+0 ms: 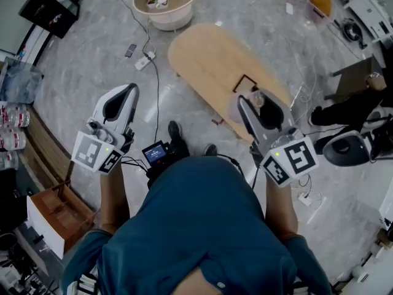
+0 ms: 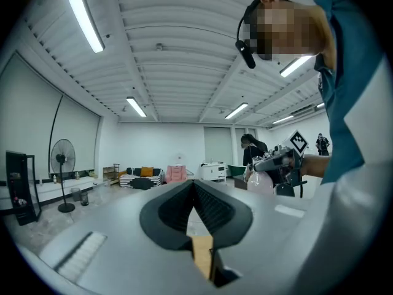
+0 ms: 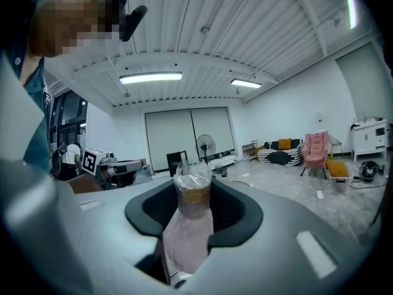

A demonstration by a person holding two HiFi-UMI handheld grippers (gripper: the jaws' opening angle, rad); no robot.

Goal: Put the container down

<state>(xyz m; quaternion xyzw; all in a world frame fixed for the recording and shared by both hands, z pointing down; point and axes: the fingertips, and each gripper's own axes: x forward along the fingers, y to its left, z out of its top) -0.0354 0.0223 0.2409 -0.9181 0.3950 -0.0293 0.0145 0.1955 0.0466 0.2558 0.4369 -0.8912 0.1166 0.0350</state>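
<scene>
My right gripper [image 1: 253, 105] is shut on a clear container wrapped in plastic film [image 3: 193, 209], which has a brownish band near its top. It holds the container in the air over the near end of an oval wooden table [image 1: 206, 57]. In the head view the container [image 1: 258, 99] shows only partly between the fingers. A black square outline [image 1: 245, 83] is marked on the tabletop just beyond it. My left gripper [image 1: 129, 91] hangs over the floor left of the table, its jaws shut with nothing between them. The left gripper view also shows the right gripper [image 2: 277, 161] with the container.
A beige basin [image 1: 167, 3] holding small items stands on the floor beyond the table. A power strip [image 1: 145, 60] and cables lie to its left. A cardboard box [image 1: 54, 214] and bottles [image 1: 12, 118] are at the left, and a person [image 1: 350, 106] sits at the right.
</scene>
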